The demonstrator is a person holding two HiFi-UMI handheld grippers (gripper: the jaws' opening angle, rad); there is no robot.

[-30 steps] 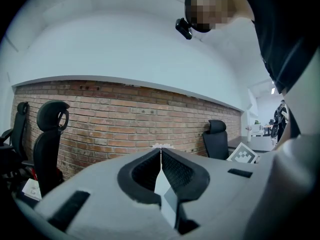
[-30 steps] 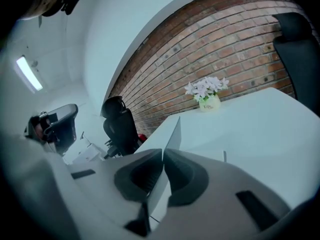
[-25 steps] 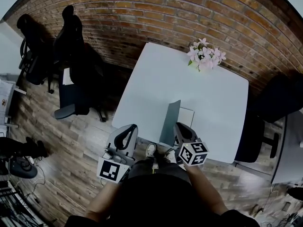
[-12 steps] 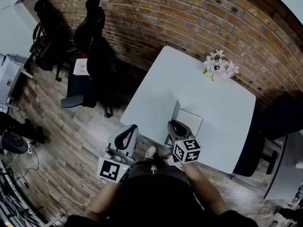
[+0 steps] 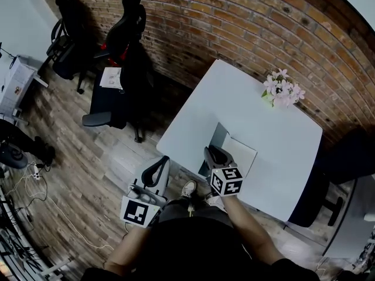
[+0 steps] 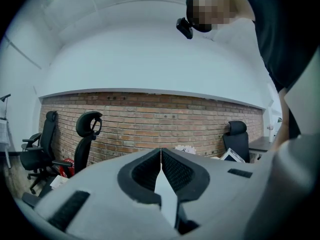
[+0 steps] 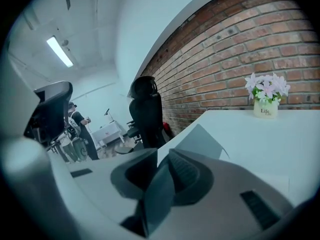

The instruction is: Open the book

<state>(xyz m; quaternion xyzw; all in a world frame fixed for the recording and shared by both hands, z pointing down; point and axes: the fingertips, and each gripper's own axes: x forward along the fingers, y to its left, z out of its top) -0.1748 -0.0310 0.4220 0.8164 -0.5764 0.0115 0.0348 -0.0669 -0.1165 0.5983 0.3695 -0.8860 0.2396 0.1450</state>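
Book cover point(image 7: 200, 139) may flop shut as the right gripper point(image 7: 162, 156), jaws just opening, loosens around it; left gripper point(image 6: 160, 151) is closed, empty.

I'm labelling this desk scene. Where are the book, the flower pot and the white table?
book point(image 5: 242, 152): head view, on its white open page.
flower pot point(image 7: 264, 109): right gripper view, on the white pot below the blossoms.
white table point(image 5: 234, 100): head view, on bare tabletop beyond the book.

book's point(image 5: 240, 151) near edge hidden in the head view; flower pot's point(image 7: 265, 110) lettering too small to read.
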